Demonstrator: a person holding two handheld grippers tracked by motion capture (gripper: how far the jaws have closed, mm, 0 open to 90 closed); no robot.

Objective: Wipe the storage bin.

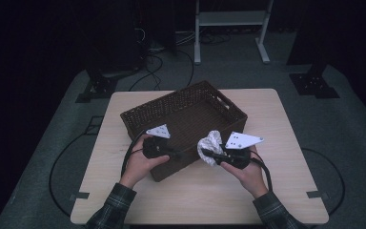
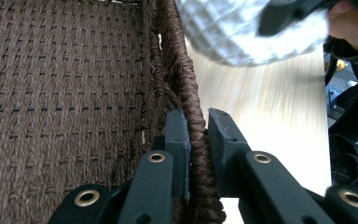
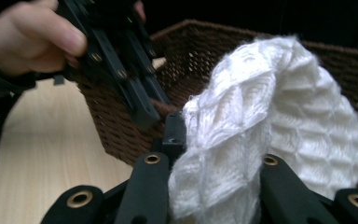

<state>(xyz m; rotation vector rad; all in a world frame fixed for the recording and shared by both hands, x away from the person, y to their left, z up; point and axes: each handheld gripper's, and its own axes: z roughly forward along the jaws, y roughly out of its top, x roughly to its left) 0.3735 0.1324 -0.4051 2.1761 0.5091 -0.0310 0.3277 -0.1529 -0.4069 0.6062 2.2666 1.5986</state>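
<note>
A pale wooden table (image 1: 286, 143) stands in a dark room, its far surroundings hard to make out. On it sits a brown woven basket (image 1: 190, 107), set at an angle. The left gripper (image 2: 196, 135) is pinched on the basket's near rim, one jaw inside, one outside. The right gripper (image 3: 216, 154) is clamped on a white knit cloth (image 3: 279, 126), bunched up just beside the basket's near edge; the cloth hides most of its jaws.

No legible text, label, brand, number or sign was found on any item in view.
</note>
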